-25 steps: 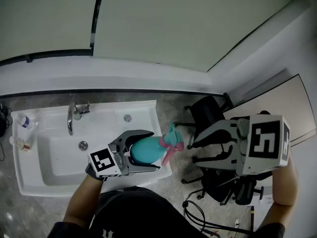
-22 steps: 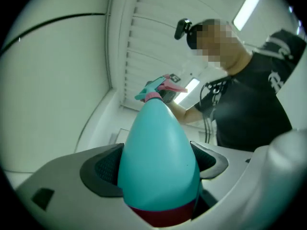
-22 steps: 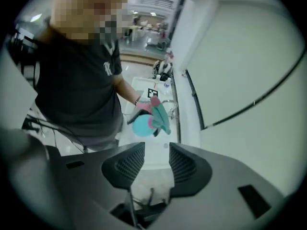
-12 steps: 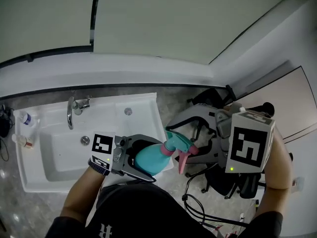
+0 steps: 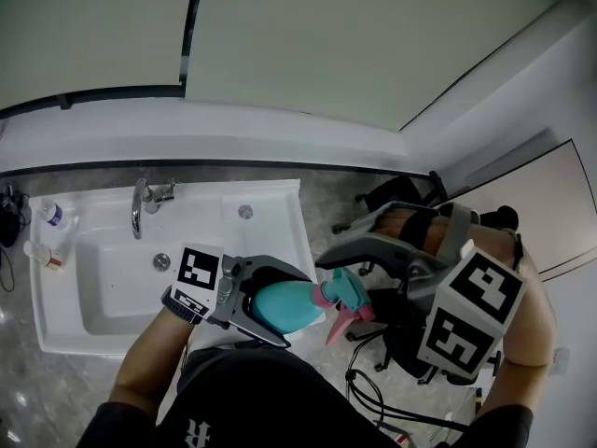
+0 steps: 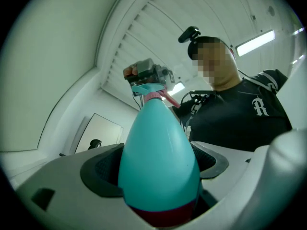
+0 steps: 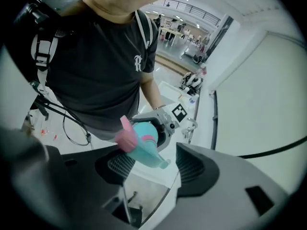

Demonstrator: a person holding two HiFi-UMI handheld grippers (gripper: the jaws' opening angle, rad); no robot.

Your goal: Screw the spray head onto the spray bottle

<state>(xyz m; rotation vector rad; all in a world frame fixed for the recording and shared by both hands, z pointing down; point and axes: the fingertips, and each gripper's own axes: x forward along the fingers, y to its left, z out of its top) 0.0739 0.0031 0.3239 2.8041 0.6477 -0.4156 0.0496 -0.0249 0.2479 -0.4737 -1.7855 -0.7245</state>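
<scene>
My left gripper (image 5: 297,308) is shut on the belly of a teal spray bottle (image 5: 280,304), holding it on its side over the sink's front right corner. In the left gripper view the bottle (image 6: 158,157) fills the gap between both pads. Its teal spray head (image 5: 343,287) with a pink trigger (image 5: 338,325) sits on the neck at a pink collar. My right gripper (image 5: 350,287) reaches in from the right, open, one jaw above and one below the head. The right gripper view shows the spray head (image 7: 144,145) between the wide jaws of that gripper (image 7: 153,164), clear of the pads.
A white sink (image 5: 56,292) with a chrome faucet (image 5: 140,208) lies at the left, two small bottles (image 5: 45,236) beside it. Black office chairs (image 5: 392,199) and loose cables (image 5: 373,399) are on the floor at the right.
The right gripper has swung in from the right and now brackets the spray head with its jaws spread wider. The left gripper shifted the bottle slightly down and right.
</scene>
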